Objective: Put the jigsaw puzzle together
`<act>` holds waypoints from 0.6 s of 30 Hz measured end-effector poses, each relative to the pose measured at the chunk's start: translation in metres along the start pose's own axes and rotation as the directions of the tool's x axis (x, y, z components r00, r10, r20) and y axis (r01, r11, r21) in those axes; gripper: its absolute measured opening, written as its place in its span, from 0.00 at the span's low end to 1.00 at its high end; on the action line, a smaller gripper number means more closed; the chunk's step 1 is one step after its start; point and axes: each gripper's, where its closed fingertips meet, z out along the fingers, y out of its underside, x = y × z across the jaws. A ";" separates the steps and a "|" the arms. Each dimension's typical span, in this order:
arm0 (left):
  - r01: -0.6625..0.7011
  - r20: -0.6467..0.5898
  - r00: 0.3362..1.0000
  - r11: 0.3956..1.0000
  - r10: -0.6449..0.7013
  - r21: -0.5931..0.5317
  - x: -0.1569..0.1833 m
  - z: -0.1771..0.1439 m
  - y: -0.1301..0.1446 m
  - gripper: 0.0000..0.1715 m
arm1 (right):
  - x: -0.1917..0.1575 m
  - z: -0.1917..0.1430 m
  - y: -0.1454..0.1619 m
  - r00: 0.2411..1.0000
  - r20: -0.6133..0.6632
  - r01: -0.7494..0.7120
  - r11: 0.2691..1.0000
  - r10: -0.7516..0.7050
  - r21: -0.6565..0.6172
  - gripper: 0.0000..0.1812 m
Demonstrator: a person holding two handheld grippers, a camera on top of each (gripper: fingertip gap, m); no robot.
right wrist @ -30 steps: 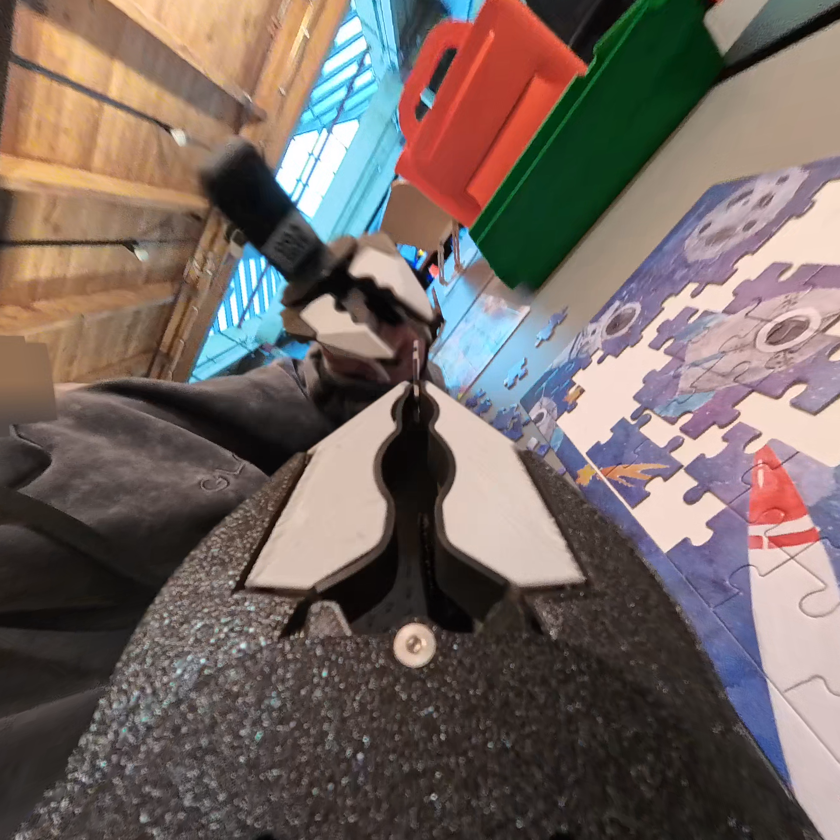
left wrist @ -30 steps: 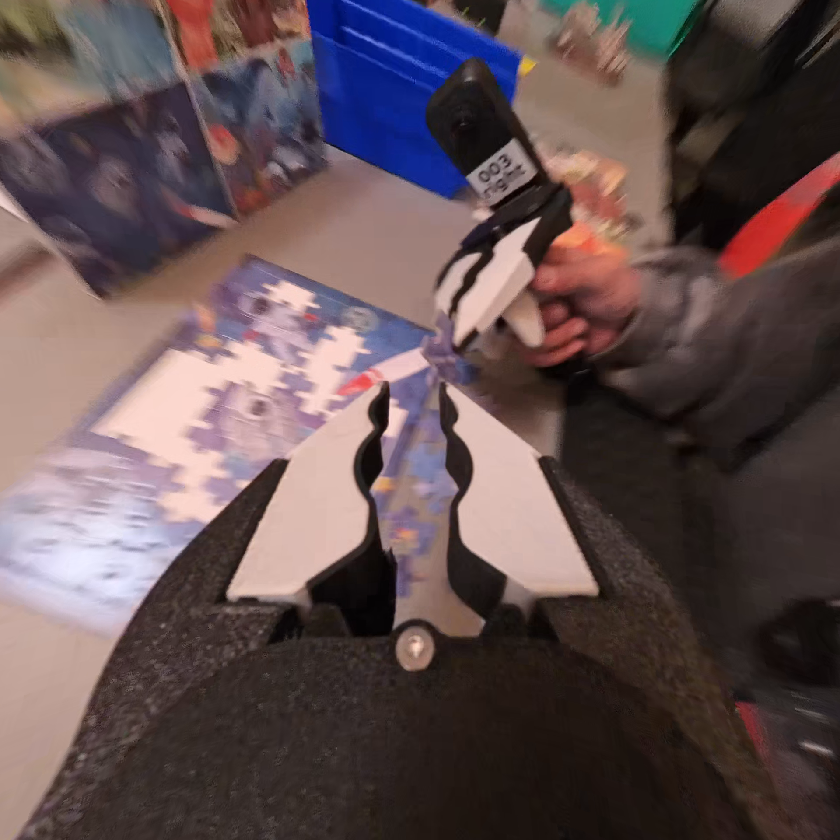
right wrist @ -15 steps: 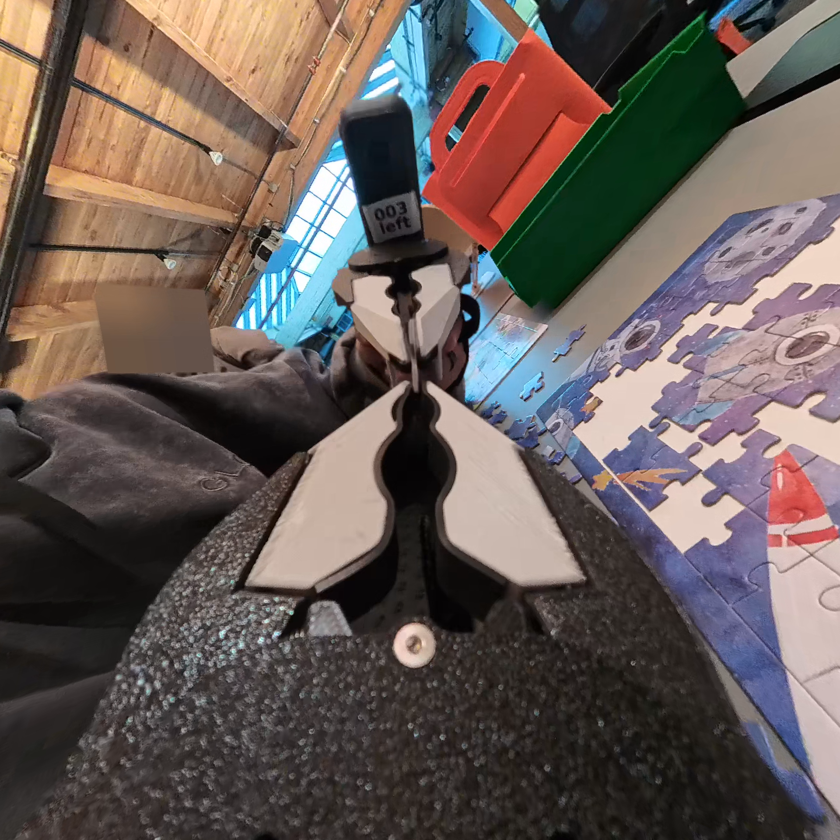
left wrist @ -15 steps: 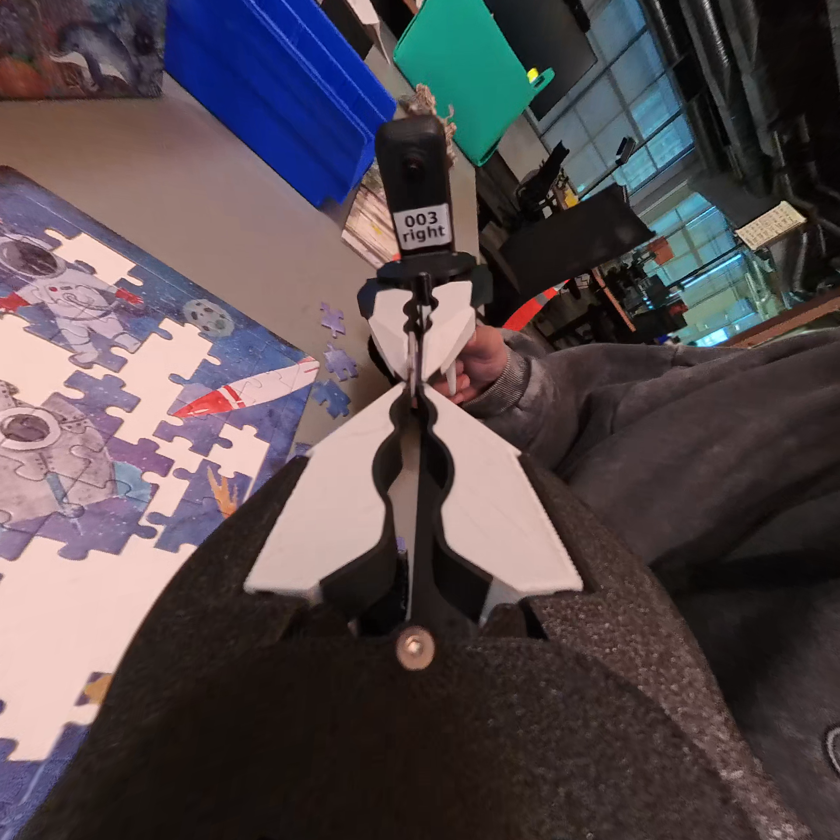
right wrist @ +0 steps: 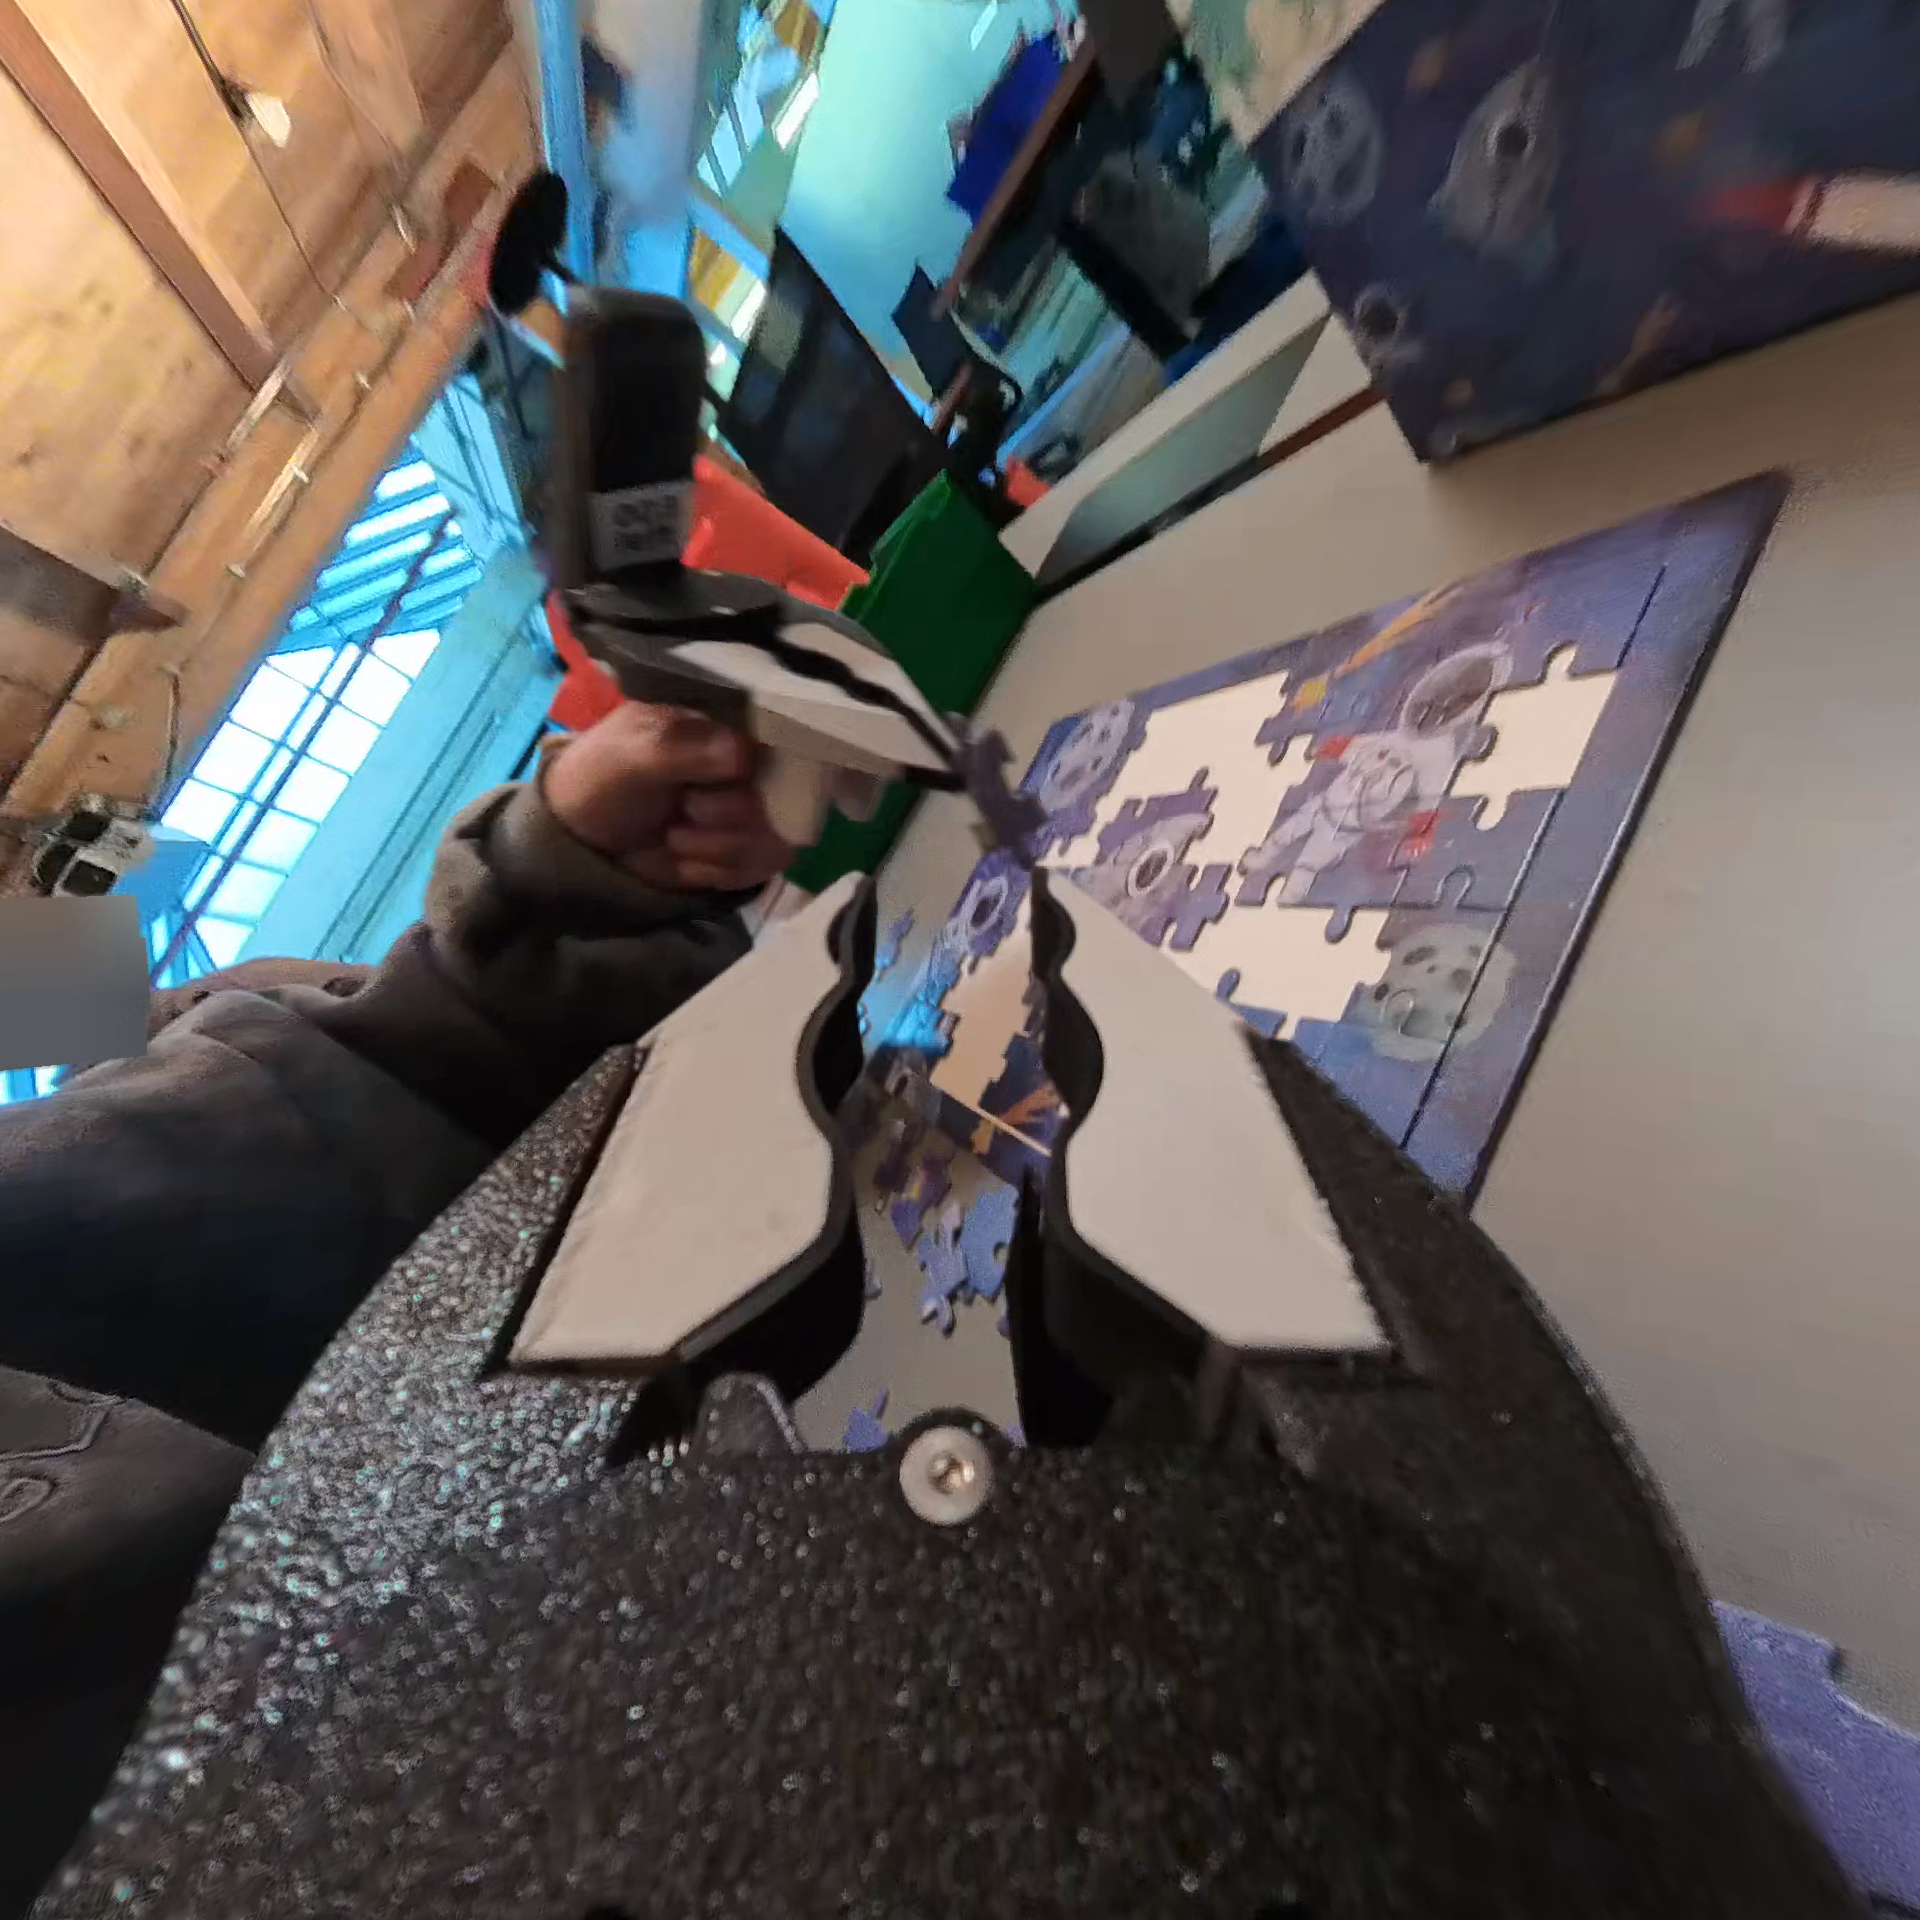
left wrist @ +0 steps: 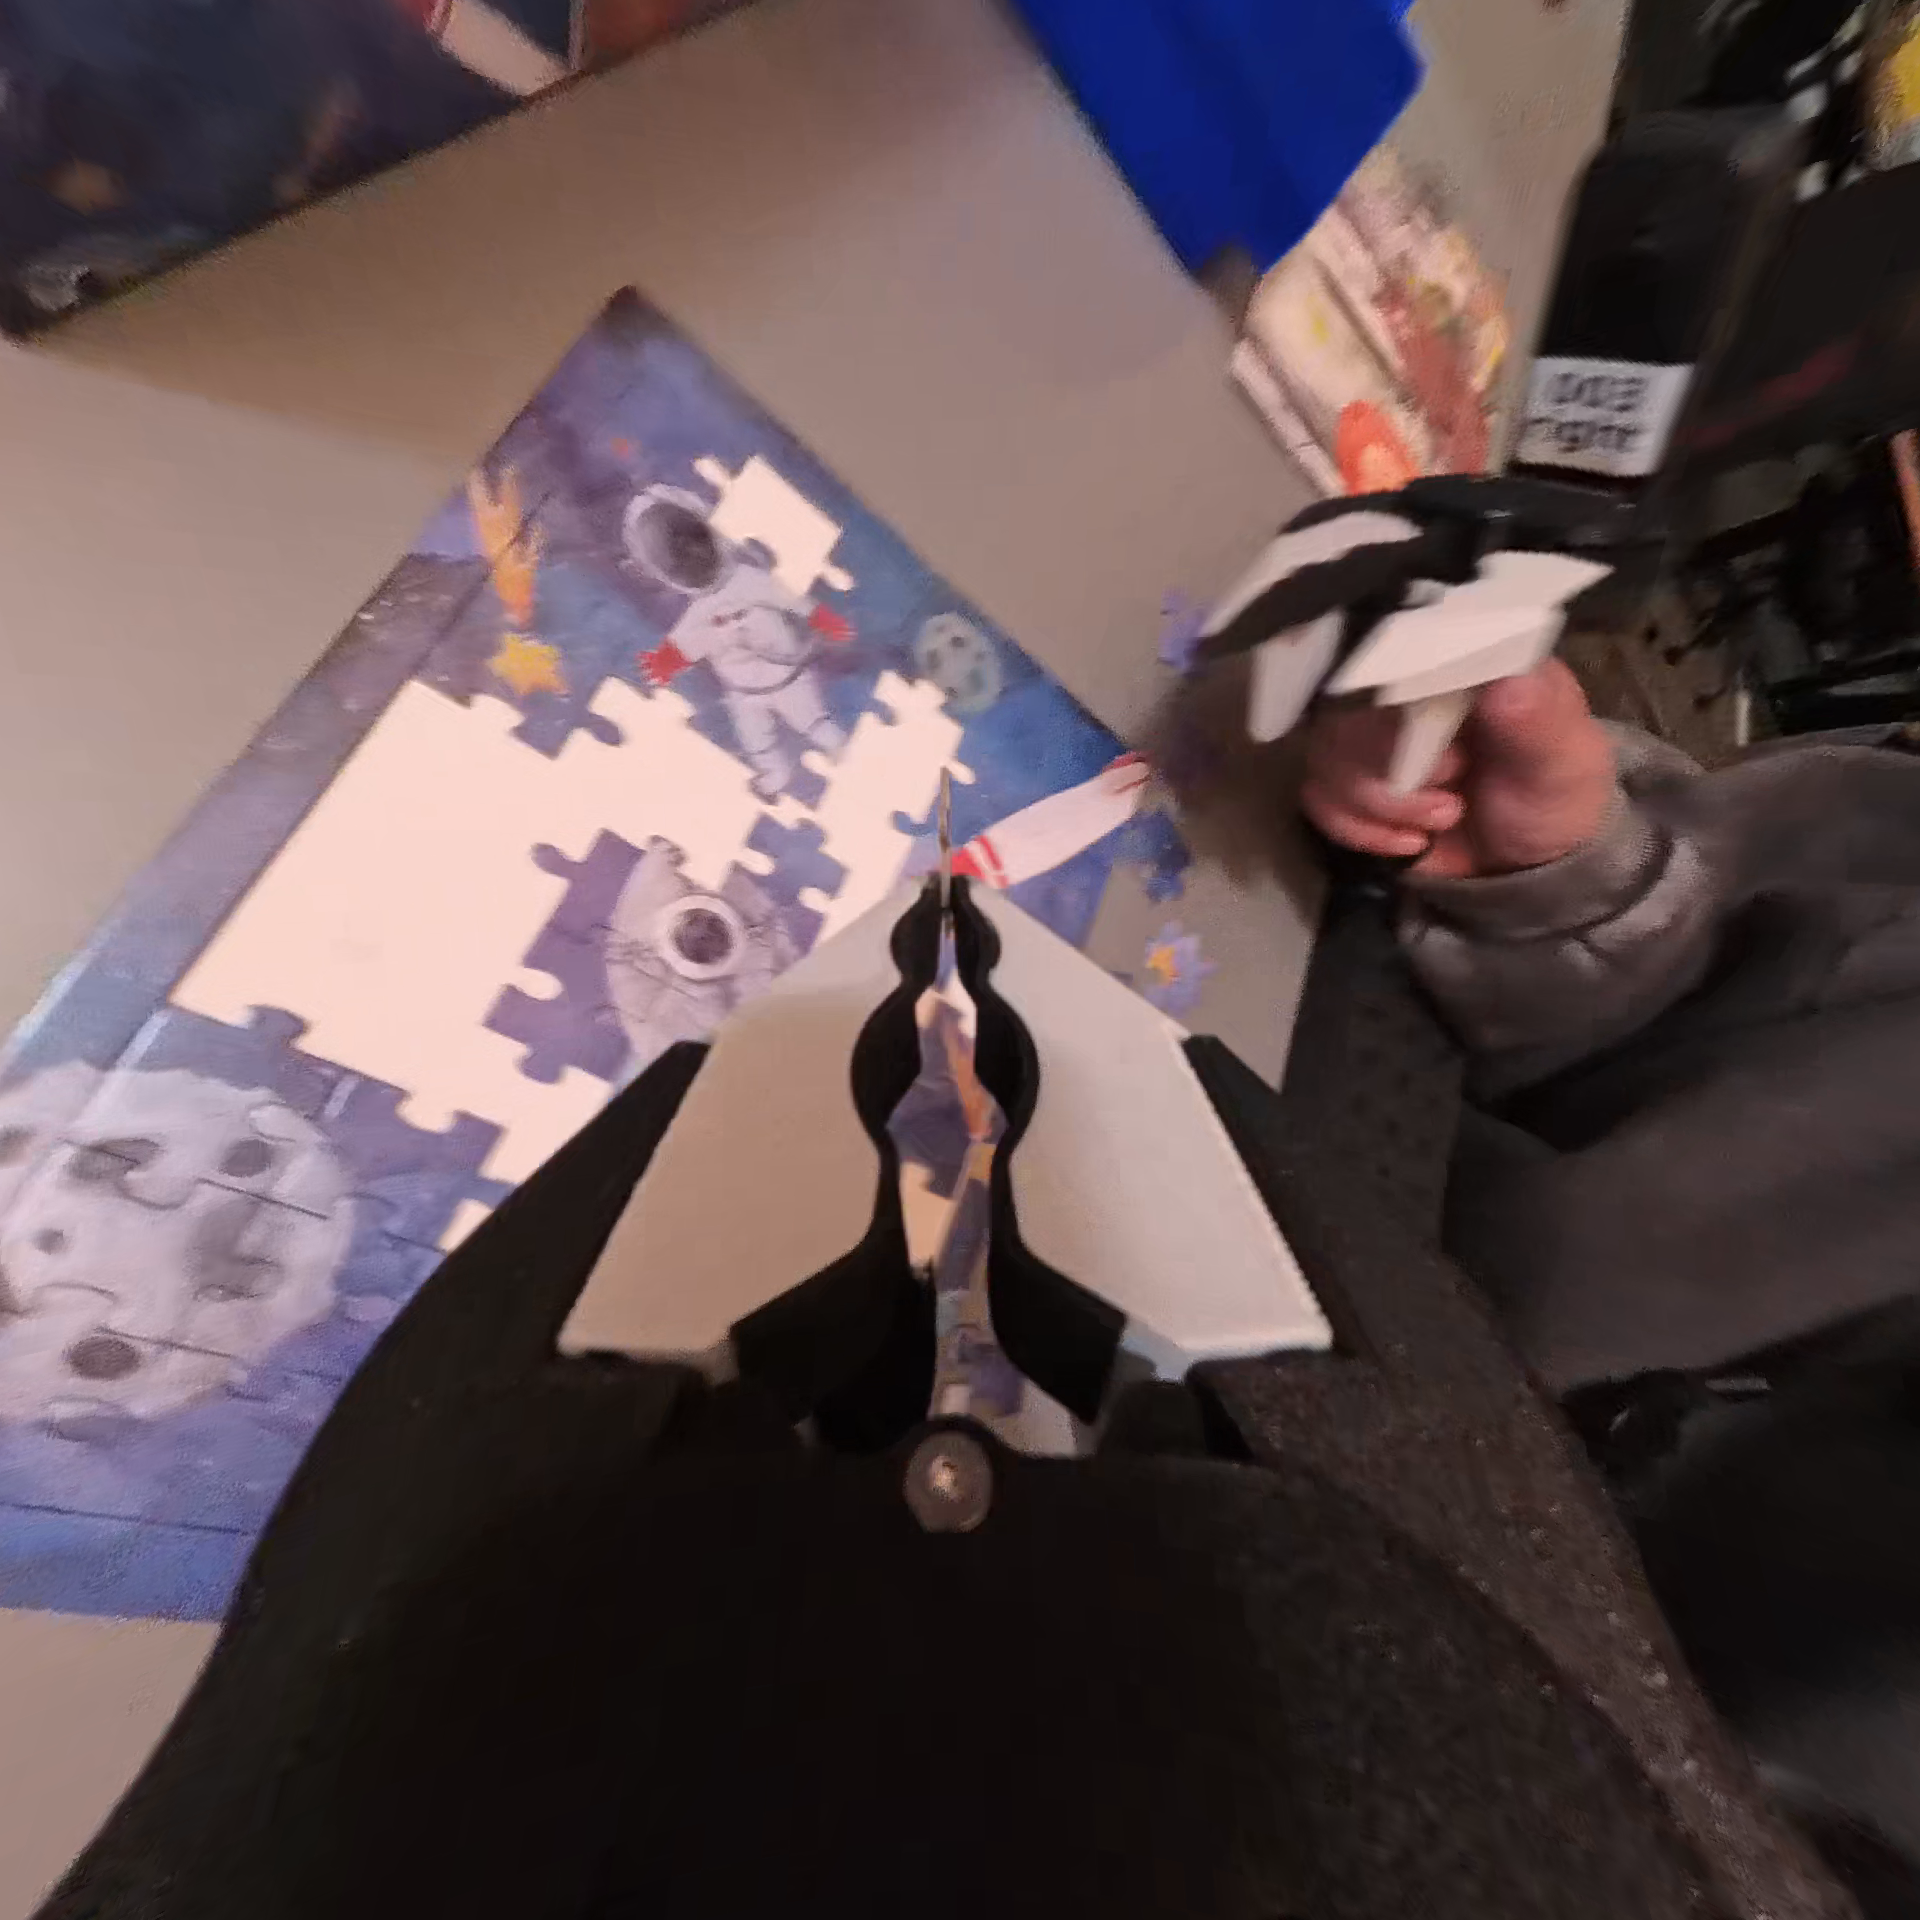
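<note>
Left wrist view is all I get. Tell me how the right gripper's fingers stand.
Observer: In the right wrist view, the right gripper has its fingers apart, with nothing between them.
Operator: Describe the piece I hold; I see it edge-on.
Observer: The left gripper pinches a dark purple puzzle piece by one edge.
Operator: Say what lies behind my gripper.
Observer: A green bin stands beyond the far end of the puzzle.
</note>
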 end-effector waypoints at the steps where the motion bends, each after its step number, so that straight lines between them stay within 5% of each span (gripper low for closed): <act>1: 0.020 0.007 1.000 0.999 -0.020 -0.027 -0.011 0.005 -0.002 0.01 | -0.002 -0.003 -0.004 1.000 0.008 -0.001 1.000 0.001 0.024 0.15; 9: -0.044 -0.084 0.996 0.963 0.023 -0.264 -0.045 0.036 -0.002 0.01 | -0.002 -0.004 -0.002 1.000 0.001 0.024 1.000 -0.024 0.014 0.14; 18: -0.062 -0.228 0.973 0.940 -0.017 -0.335 -0.044 0.033 -0.004 0.01 | 0.000 -0.002 0.000 0.996 0.056 -0.073 0.997 0.072 0.007 0.14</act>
